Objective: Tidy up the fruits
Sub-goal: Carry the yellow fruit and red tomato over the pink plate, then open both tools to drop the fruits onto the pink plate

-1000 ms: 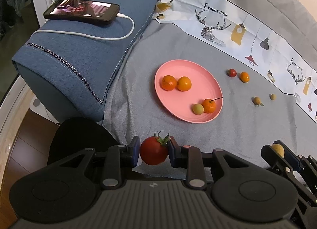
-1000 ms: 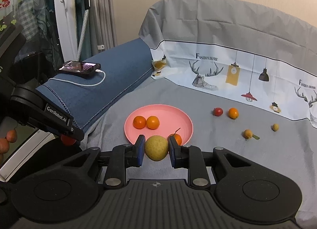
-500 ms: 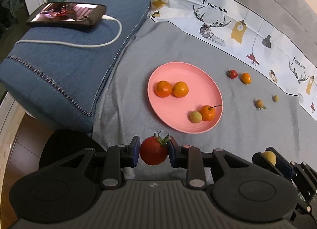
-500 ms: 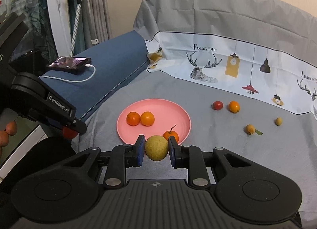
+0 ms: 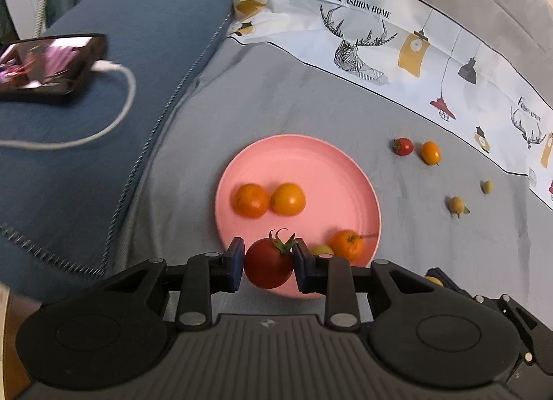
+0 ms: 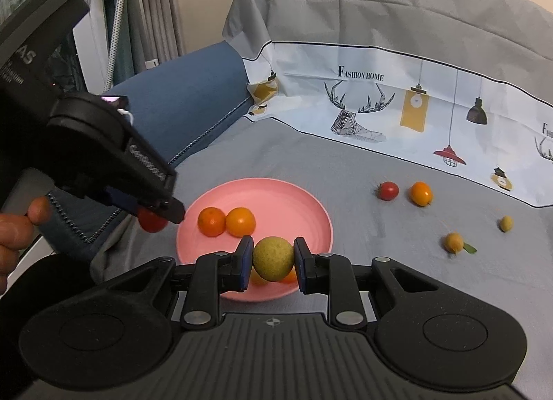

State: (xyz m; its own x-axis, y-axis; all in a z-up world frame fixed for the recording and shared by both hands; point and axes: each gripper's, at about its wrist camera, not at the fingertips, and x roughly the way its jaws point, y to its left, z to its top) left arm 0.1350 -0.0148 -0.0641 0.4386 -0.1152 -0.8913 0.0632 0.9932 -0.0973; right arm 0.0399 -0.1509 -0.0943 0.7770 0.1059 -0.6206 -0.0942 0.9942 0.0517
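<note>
My left gripper (image 5: 266, 266) is shut on a red tomato (image 5: 268, 268) with a green stem, over the near rim of the pink plate (image 5: 311, 165). In the right wrist view that same gripper (image 6: 155, 216) hangs at the plate's left edge. My right gripper (image 6: 273, 260) is shut on a round yellow-green fruit (image 6: 273, 258) above the near side of the plate (image 6: 276, 192). Two oranges (image 5: 269, 200) lie side by side on the plate. A stemmed orange (image 5: 346, 244) and a small greenish fruit (image 5: 319, 249) lie at its near right.
On the grey cloth right of the plate lie a cherry tomato (image 6: 387, 190), a small orange fruit (image 6: 420, 193), a leafed yellow fruit (image 6: 453, 242) and a tiny yellow one (image 6: 506, 223). A phone (image 5: 48, 68) on a white cable rests on the blue cushion (image 5: 103, 123) at the left.
Both grippers have moved forward toward the plate, each still gripping its fruit. The plate now sits close under both sets of fingers; the phone has slid to the left edge.
</note>
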